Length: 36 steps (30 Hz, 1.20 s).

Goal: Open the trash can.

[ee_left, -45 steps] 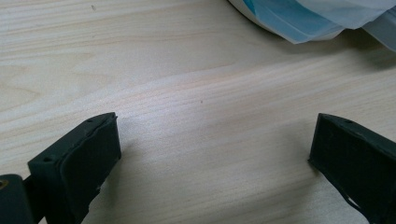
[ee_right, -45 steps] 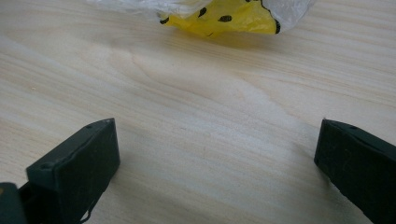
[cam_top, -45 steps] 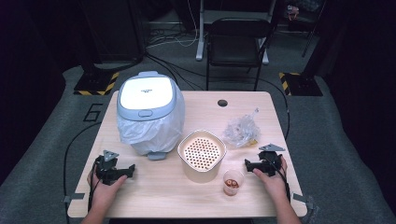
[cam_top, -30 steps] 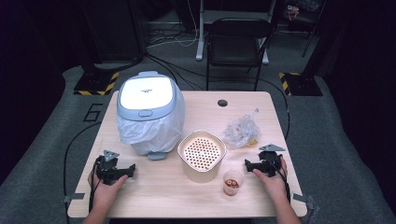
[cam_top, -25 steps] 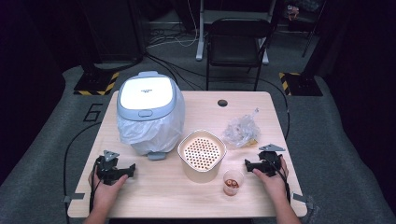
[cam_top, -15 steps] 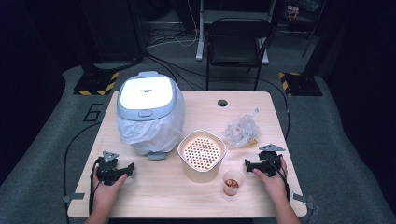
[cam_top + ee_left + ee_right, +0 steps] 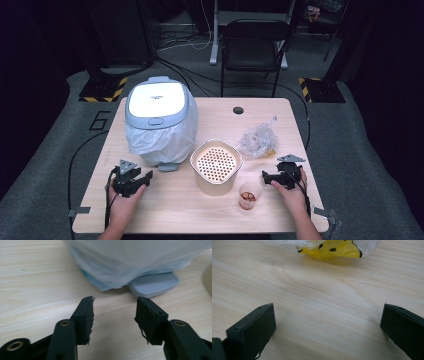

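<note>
Left gripper (image 7: 113,315) near the bin's pedal (image 7: 153,285), jaws just closing, part spread on nothing; right gripper (image 7: 328,330) wide apart near the plastic bag (image 7: 329,246).

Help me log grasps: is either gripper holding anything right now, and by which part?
Nothing is held. The left gripper has bare table between its jaws, which have just been closing; the right gripper stands open over bare wood.

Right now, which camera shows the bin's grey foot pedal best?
The left gripper view: the pedal sits close ahead of the jaws, textured top clear, under the bin's plastic liner. The high view shows it small at the bin's base. The right gripper view faces the crumpled bag instead.
</note>
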### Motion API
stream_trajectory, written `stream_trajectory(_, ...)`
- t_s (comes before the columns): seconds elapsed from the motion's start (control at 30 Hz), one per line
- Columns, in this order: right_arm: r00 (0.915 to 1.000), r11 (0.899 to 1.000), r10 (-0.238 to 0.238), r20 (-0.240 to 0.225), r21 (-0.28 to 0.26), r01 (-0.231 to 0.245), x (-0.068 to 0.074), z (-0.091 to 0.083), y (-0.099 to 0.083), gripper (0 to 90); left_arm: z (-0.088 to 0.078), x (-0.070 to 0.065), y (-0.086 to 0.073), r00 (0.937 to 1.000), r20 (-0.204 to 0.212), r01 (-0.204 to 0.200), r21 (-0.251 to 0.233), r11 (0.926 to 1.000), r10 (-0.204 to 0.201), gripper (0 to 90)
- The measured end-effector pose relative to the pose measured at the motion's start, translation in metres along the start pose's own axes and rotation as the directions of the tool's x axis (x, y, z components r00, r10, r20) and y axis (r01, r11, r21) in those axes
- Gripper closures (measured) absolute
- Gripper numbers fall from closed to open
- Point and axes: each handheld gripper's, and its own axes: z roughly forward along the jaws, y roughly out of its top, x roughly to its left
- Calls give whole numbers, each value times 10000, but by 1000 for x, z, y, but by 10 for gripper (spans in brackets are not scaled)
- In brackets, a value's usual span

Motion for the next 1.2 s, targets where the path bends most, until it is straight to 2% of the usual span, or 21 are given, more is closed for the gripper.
stream_trajectory(0.03, 10000, 10000, 2, -1, -1, -2, 0, 0, 0, 0, 2, -7, 3, 10000, 55, -75, 53, 10000, 75, 495)
stream_trajectory(0.1, 10000, 10000, 2, 1, -2, -2, 0, 0, 0, 0, 4, -11, 5, 9999, 111, -115, 26, 9999, 115, 506)
stream_trajectory(0.17, 10000, 10000, 0, -1, -2, 0, 0, 0, 0, 0, 8, -18, 8, 9998, 164, 56, 178, 9998, -59, 539)
stream_trajectory(0.27, 10000, 10000, 5, 0, -3, -5, 0, 0, 0, 0, 14, -27, 11, 9993, 202, 325, 92, 9994, -327, 582)
stream_trajectory(0.33, 10000, 10000, 2, -1, 0, -2, 0, 0, 0, 0, 16, -29, 12, 9994, 65, 341, -19, 9994, -340, 598)
stream_trajectory(0.37, 10000, 10000, -2, -2, -1, 2, 0, 0, 0, 0, 18, -32, 14, 9999, 35, 164, 131, 9998, -165, 607)
stream_trajectory(0.47, 10000, 10000, -13, 0, -7, 13, 0, 0, 0, 0, 25, -39, 16, 9998, -20, 200, 7, 9998, -200, 617)
stream_trajectory(0.5, 10000, 10000, 3, 0, -1, -3, 0, 0, 0, 0, 27, -42, 16, 9990, -1, 445, -223, 9988, -445, 621)
stream_trajectory(0.57, 10000, 10000, 2, -2, -1, -2, 0, 0, 0, 0, 31, -46, 17, 9989, 17, 461, -284, 9985, -461, 621)
stream_trajectory(0.63, 10000, 10000, 0, -3, 0, 0, 0, 0, 0, 0, 34, -47, 17, 10000, 10, 71, -119, 9999, -71, 622)
stream_trajectory(0.67, 10000, 10000, -4, -4, -1, 4, 0, 0, 0, 0, 37, -50, 16, 9995, -33, 303, -335, 9990, -305, 617)
stream_trajectory(0.8, 10000, 10000, -7, -3, -4, 7, 0, 0, 0, 0, 41, -53, 17, 9988, -468, 119, -520, 9986, -143, 566)
stream_trajectory(0.87, 10000, 10000, 1, -4, 0, -1, 0, 0, 0, 0, 40, -54, 16, 9988, -483, 42, -338, 9994, -59, 586)
stream_trajectory(0.9, 10000, 10000, -6, -3, -4, 6, 0, 0, 0, 0, 40, -55, 16, 9985, -532, -125, -338, 9993, 107, 611)
stream_trajectory(0.93, 10000, 10000, 0, -3, -3, 0, 0, 0, 0, 0, 42, -57, 16, 9980, -634, 51, -515, 9987, -84, 619)
stream_trajectory(0.97, 10000, 10000, -10, 20, -2, 10, 0, 0, 0, 0, 41, -56, 16, 9971, -745, -212, -425, 9989, 180, 620)
stream_trajectory(1.0, 10000, 10000, -3, -3, -2, 3, 0, 0, 0, 0, 41, -58, 15, 9971, -758, -18, -371, 9993, -10, 621)
stream_trajectory(1.03, 10000, 10000, 0, -2, 0, 0, 0, 0, 0, 0, 42, -58, 14, 9966, -819, -137, -510, 9986, 95, 623)
stream_trajectory(1.07, 10000, 10000, 0, -3, 0, 0, 0, 0, 0, 0, 42, -59, 14, 9976, -675, -173, -495, 9986, 139, 650)
stream_trajectory(1.13, 10000, 10000, -1, -2, 0, 1, 0, 0, 0, 0, 42, -60, 12, 9960, -844, -342, -547, 9979, 295, 686)
stream_trajectory(1.2, 10000, 10000, -13, 19, 1, 13, 0, 0, 0, 0, 42, -61, 11, 9967, -744, -361, -616, 9975, 315, 699)
